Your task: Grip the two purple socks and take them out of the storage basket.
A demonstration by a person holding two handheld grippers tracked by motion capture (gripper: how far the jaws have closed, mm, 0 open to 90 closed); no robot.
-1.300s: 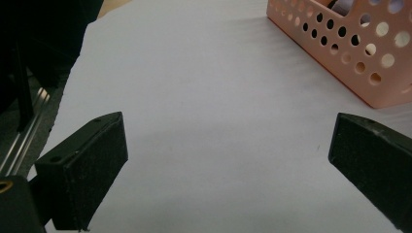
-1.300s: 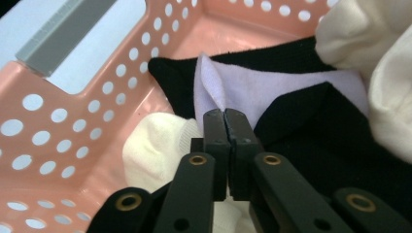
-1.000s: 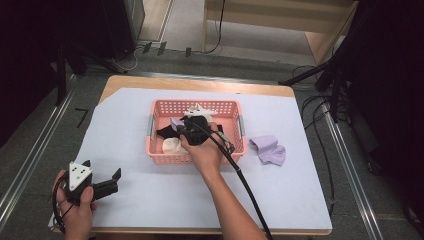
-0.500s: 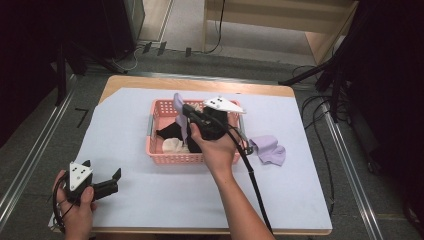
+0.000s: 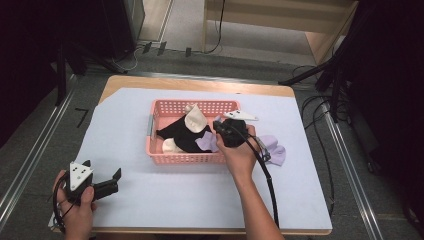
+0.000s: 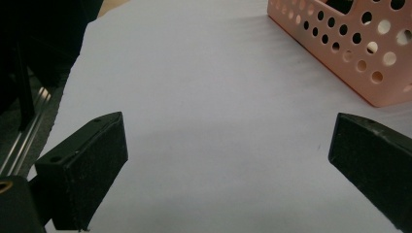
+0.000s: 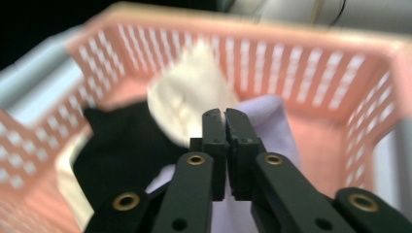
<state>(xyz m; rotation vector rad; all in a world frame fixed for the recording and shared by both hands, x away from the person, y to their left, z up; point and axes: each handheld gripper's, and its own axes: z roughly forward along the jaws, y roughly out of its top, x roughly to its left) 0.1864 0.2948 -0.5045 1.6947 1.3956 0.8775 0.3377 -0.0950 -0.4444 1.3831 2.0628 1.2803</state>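
Two tongs are at work over the desk, and the coming move turns on the right one. The right tongs (image 5: 220, 134) hang at the right end of the pink basket (image 5: 170, 157), which sits near the middle of the desk, a little toward the far edge. In the right gripper view the jaws stand pressed almost together with a fold of lilac cloth (image 7: 272, 121) pinched between them, the cloth trailing down over the basket's right wall toward the person. That cloth (image 5: 205, 143) lies mostly inside the basket's right half, its long axis running roughly from the basket's centre toward its right end, beside a black garment (image 5: 182, 135) and a cream piece (image 5: 194, 119). A second lilac piece (image 5: 274, 150) already lies on the desk just outside the basket's right end, so the likely step is to draw the held cloth out rightward and set it near that one. The right hand is by far the nearer; the cloth sits at its jaw tips. The left tongs (image 5: 102, 182) rest near the desk's near-left corner, well apart from the basket, jaws spread wide with nothing between them, the bare white desk cover (image 6: 209, 121) under them in the left gripper view.
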